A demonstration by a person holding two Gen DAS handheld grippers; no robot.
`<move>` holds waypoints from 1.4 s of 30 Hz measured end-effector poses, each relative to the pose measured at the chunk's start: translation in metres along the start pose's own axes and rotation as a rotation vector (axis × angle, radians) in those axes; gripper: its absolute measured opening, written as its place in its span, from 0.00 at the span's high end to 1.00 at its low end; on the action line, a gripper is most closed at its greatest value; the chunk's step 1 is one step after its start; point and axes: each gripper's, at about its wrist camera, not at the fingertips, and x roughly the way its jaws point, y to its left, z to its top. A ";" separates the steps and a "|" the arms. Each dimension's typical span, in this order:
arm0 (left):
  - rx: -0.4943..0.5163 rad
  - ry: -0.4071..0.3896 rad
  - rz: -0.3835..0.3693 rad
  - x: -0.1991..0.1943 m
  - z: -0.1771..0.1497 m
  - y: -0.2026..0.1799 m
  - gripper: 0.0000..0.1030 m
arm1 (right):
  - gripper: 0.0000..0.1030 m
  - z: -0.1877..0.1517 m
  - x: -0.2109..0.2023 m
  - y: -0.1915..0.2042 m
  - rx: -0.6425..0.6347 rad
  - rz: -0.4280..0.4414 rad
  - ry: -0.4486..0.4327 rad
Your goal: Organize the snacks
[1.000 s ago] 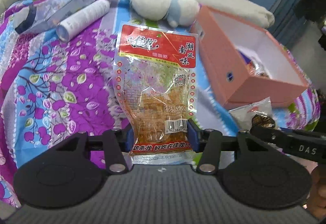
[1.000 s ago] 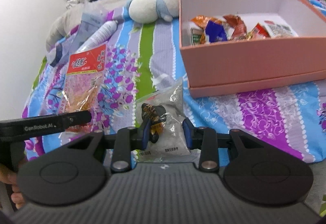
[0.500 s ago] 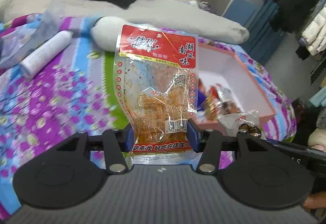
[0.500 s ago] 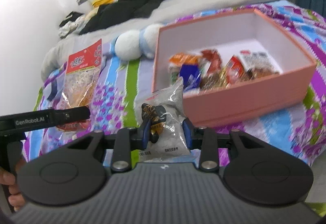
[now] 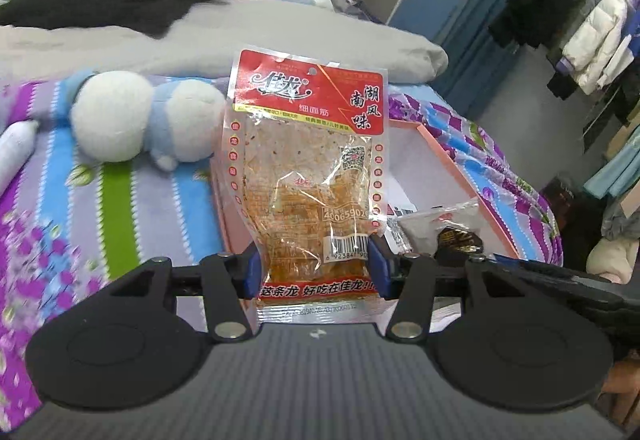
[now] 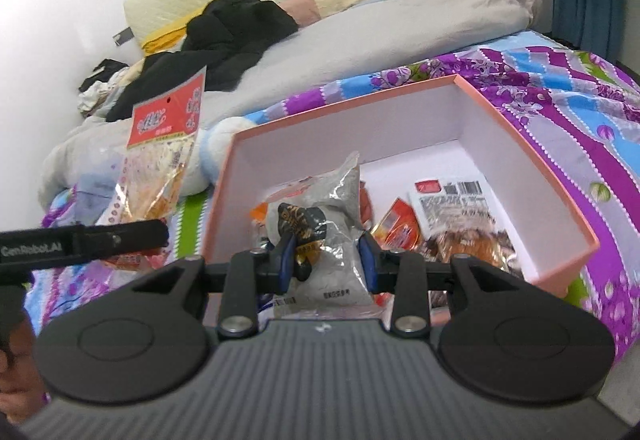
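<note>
Seen from the left wrist view, the left claw [image 5: 314,270] is gripping the bottom of a red-topped clear snack packet [image 5: 308,176], holding it upright above the floral bedspread [image 5: 100,208] in front of the pink box [image 5: 448,160] and beside a white and blue plush toy [image 5: 140,120]. Seen from the right wrist view, the right claw [image 6: 326,260] is clamping a silvery snack pouch [image 6: 340,228] over the open pink box [image 6: 568,208], where other snack packets [image 6: 452,216] are lying inside, with the red-topped packet [image 6: 160,160] hanging off to the left.

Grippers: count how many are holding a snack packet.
2. The left gripper clamps the red-topped packet; the right gripper clamps the silver packet over the pink box.
</note>
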 end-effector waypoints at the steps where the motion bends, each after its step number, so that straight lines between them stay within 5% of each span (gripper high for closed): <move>1: 0.005 0.009 -0.004 0.010 0.005 -0.001 0.44 | 0.64 0.003 0.008 -0.004 -0.003 -0.005 0.006; 10: 0.022 0.067 -0.018 0.079 0.026 0.000 0.44 | 0.63 0.010 0.065 -0.025 0.014 -0.022 0.079; 13: 0.026 0.071 -0.029 0.085 0.028 0.004 0.30 | 0.61 0.013 0.075 -0.028 0.027 -0.032 0.099; 14: 0.023 0.071 -0.034 0.086 0.029 0.005 0.21 | 0.53 0.013 0.077 -0.028 0.028 -0.038 0.101; 16: 0.013 0.061 -0.035 0.081 0.028 0.006 0.19 | 0.41 0.014 0.077 -0.028 0.034 -0.043 0.092; 19: 0.037 0.044 -0.029 0.071 0.030 0.000 0.19 | 0.43 0.015 0.070 -0.027 0.042 -0.033 0.067; 42: 0.044 -0.182 0.001 -0.143 -0.027 -0.050 0.18 | 0.43 -0.006 -0.087 0.015 0.008 0.026 -0.137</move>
